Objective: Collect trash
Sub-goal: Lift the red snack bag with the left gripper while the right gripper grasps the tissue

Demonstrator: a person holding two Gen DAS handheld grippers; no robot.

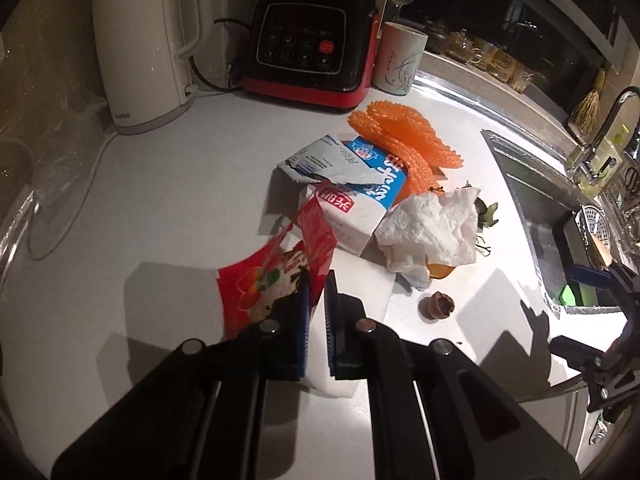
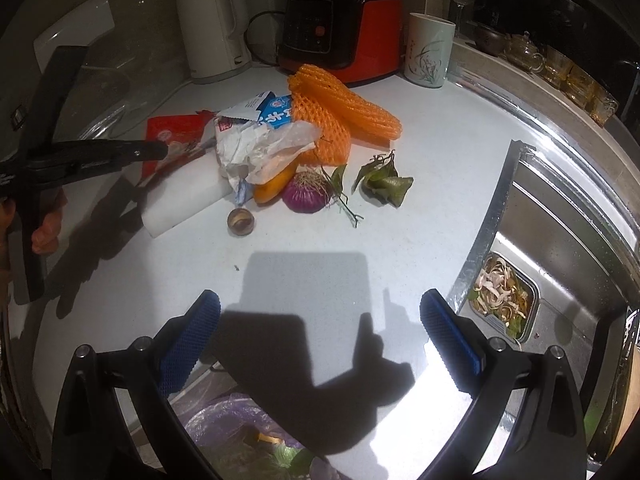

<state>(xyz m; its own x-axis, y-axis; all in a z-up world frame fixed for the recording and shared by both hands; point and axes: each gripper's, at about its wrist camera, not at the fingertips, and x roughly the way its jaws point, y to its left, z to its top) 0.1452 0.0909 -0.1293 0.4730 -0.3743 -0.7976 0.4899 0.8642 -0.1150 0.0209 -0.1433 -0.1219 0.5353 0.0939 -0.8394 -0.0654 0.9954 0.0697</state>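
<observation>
My left gripper (image 1: 318,316) is shut on the edge of a red snack wrapper (image 1: 256,292), which lies partly on a white sheet (image 1: 360,284). In the right wrist view the same gripper (image 2: 154,150) reaches in from the left over the wrapper (image 2: 172,134). Behind it is the trash pile: a torn milk carton (image 1: 356,204), orange foam netting (image 1: 404,136), a crumpled tissue (image 1: 432,228), a purple onion end (image 2: 306,196), green leaves (image 2: 384,180) and a small brown shell (image 2: 241,222). My right gripper (image 2: 320,316) hangs open over bare counter, holding nothing.
A white kettle (image 1: 140,48), a red and black blender base (image 1: 312,40) and a cup (image 1: 400,60) stand at the back. A steel sink (image 2: 560,240) with a tray of scraps (image 2: 504,300) lies right. A purple-lined bin (image 2: 240,432) shows below the counter's front edge.
</observation>
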